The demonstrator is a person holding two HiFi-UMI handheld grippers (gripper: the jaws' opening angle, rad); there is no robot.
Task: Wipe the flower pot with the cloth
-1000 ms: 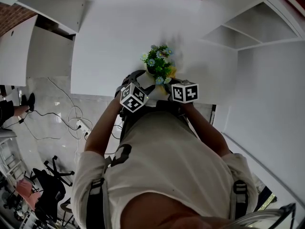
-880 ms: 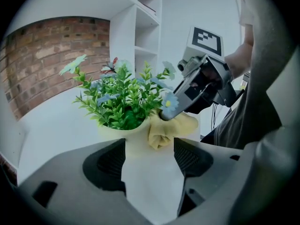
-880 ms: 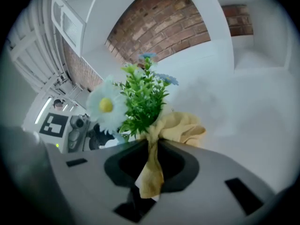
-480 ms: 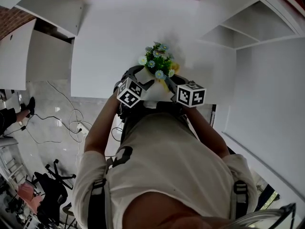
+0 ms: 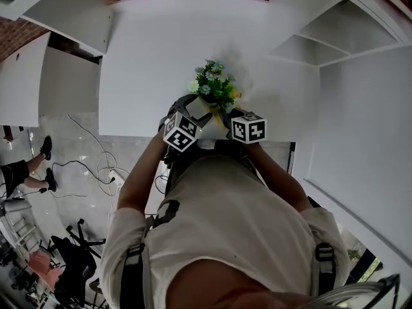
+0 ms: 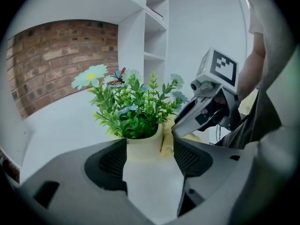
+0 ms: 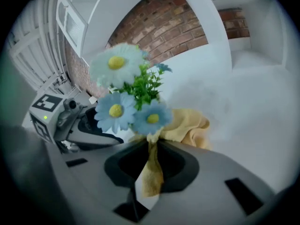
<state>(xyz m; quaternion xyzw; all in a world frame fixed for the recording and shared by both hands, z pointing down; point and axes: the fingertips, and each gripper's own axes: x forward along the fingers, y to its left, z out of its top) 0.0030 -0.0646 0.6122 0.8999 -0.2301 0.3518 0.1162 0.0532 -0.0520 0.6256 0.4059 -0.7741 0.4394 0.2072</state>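
Pot (image 6: 139,146) seen clamped in left gripper (image 6: 149,159) jaws, left gripper view only. Cloth (image 7: 187,125) pinched in near-closed right gripper (image 7: 150,151) jaws, pressed against pot. Head view: flowers (image 5: 214,85) near counter (image 5: 154,56) edge, pot mostly hidden.

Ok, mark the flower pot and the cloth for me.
flower pot (image 6: 143,149), left gripper view, its cream wall just below the rim.
cloth (image 7: 188,124), right gripper view, the bunched yellow folds.

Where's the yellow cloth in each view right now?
Head view: cloth at centre, just below the flowers.
Left gripper view: cloth at centre, against the pot's right side.
Right gripper view: cloth at lower centre, pinched between the fingers.
Shared landmark: the flowers.
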